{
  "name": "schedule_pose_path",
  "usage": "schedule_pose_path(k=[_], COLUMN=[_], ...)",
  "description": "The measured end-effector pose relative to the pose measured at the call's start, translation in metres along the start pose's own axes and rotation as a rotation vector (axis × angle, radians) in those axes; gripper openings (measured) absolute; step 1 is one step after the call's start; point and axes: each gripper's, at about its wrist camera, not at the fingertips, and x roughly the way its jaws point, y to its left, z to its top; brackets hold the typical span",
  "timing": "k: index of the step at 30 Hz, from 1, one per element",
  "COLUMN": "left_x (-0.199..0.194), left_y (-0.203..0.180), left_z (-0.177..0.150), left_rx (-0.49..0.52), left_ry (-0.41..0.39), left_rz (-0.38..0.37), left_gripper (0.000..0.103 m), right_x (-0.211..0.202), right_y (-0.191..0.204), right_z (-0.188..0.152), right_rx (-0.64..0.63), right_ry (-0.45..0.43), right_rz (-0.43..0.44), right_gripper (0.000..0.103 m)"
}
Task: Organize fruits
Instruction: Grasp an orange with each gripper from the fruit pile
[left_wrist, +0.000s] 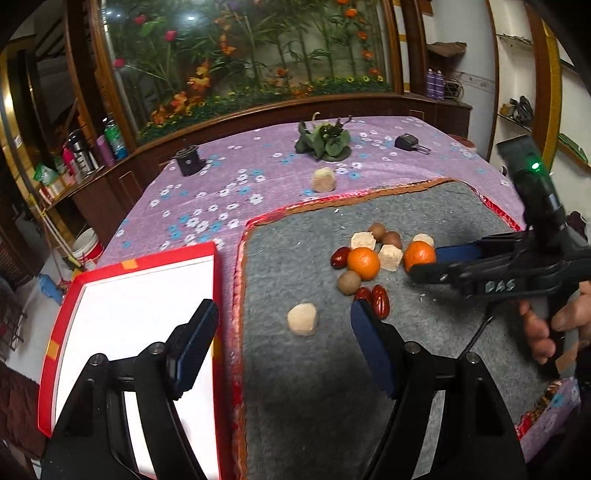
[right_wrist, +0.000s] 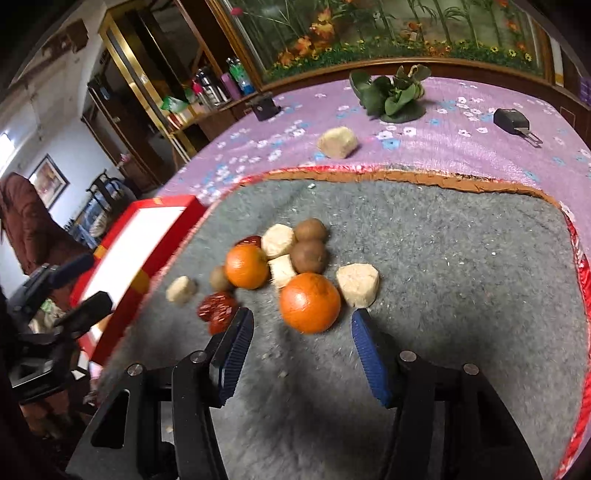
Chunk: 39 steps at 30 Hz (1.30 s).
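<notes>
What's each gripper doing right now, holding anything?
Left gripper: open, empty, over the gray mat beside the red tray.
Right gripper: open, nothing gripped; the nearest orange sits just ahead of its fingertips.

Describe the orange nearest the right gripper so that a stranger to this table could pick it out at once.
Start at the grey mat on the purple flowered tablecloth, where a cluster of fruit lies. The target orange sits at the near edge of that cluster, just ahead of the open right gripper. Unlike the other orange, which lies nearer the red box, it has a pale beige chunk right beside it.
</notes>
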Motion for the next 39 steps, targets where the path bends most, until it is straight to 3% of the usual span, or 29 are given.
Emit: schedule_pose_path(k=[2,6,8,16,18,20,24,28,31,35,39], left_x=[0.006,0.018,0.022,0.054,0.069,0.078,0.092,0.103,0.107,0.109,0.105], left_y=[-0.001,-0.010,-0.018,-0.055,-0.059,-0.062,-0.065,-0.071,-0.074,-0.075,-0.078], left_z=[0.004,0.016,0.021,0.041,0.045,0.046,0.047,0.044,0.048,0.052,0.047], left_rx=[0.007,0.028,0.053,0.172,0.179,0.187,0.202,0.230,0.240,0.218,0.242], left_ry=[0.009,0.032,0.047,0.133,0.178,0.202,0.242,0.283,0.282,0.279,0.261], left_rz=[-0.005,-0.064,-0.098,-0.143,-0.164,-0.173,-0.182,-0.201,-0.210,-0.259,-0.246], left_gripper=[0.074,0.074,0.074,0.073,0.061,0.056,0.048,0.048,0.046,0.031,0.030], right_x=[0.003,0.011,0.010,-0.016,-0.018,-0.020,-0.022,-0.023,-0.022,-0.025,-0.023], right_y=[0.005,0.006,0.005,-0.062,-0.076,-0.080,-0.079,-0.080,-0.081,-0.082,-0.084], right_z=[0.002,0.006,0.007,0.017,0.016,0.016,0.019,0.019,0.018,0.017,0.016], right_rx=[-0.018,-0.029,-0.035,0.308,0.379,0.398,0.403,0.407,0.412,0.412,0.422], right_ry=[-0.009,-0.004,-0.008,-0.059,-0.061,-0.064,-0.078,-0.082,-0.084,-0.091,-0.088], right_rz=[-0.014,-0.013,-0.008,0.191,0.217,0.206,0.223,0.228,0.233,0.233,0.228], right_gripper=[0.056,0.037,0.036,0.036,0.036,0.036,0.036,0.036,0.036,0.036,0.036])
